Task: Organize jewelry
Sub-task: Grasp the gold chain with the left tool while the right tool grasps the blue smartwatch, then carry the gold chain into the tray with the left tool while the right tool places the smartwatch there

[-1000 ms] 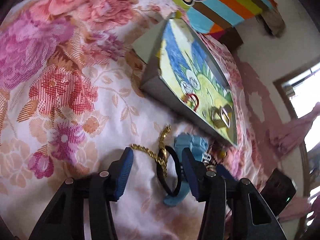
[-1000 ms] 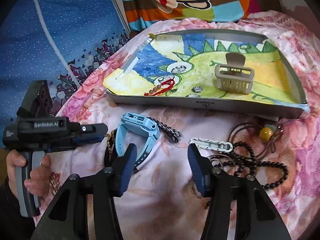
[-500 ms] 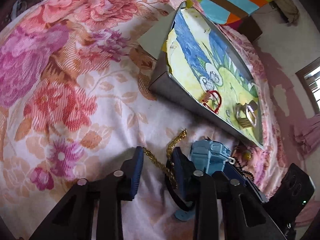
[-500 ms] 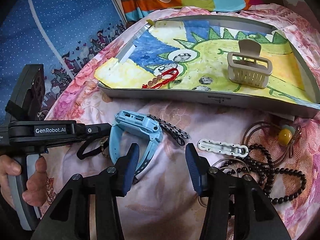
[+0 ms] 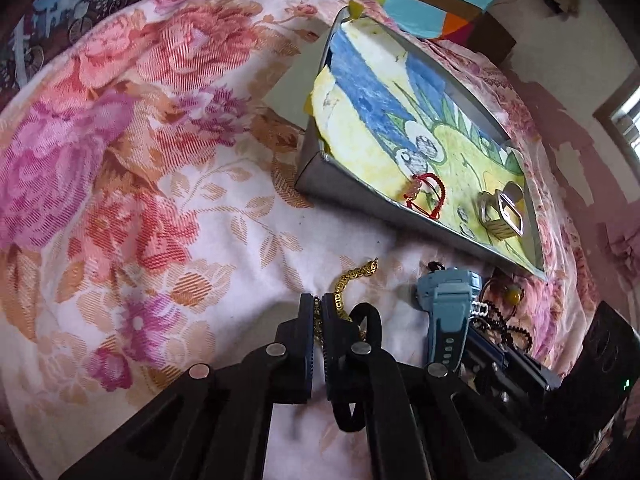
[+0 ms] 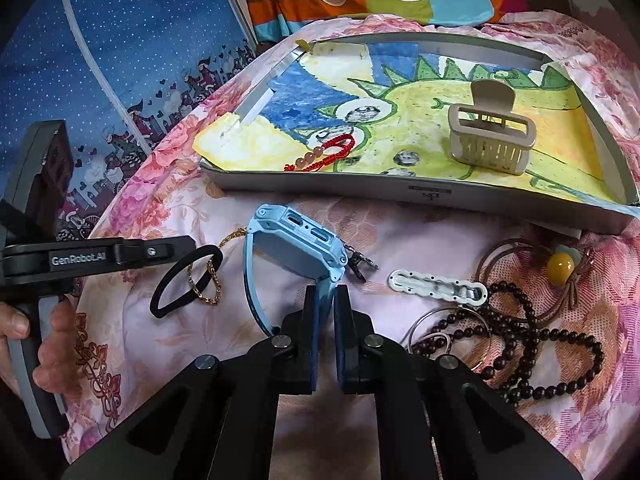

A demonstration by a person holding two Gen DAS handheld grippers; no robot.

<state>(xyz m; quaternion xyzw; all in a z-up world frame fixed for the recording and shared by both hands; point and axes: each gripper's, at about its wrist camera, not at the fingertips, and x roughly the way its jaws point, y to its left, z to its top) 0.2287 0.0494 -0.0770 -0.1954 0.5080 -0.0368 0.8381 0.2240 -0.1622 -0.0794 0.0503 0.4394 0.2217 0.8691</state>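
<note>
Gold chain between left hand-held gripper pads

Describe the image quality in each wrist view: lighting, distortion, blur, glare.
Left wrist view: strong fisheye bend, dark vignette corners, blown-out window at right; the left gripper, shut on the gold chain, looks sharp. Right wrist view: soft daylight, the tray rim curves with lens distortion, pink flare at the right edge; the right gripper pinches the blue watch strap, crisp.

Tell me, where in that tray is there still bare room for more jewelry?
In the tray, the blue-painted left end beyond the red bracelet is bare, as is the stretch between it and the beige hair claw. The bedspread right of the watch is crowded with beads.
</note>
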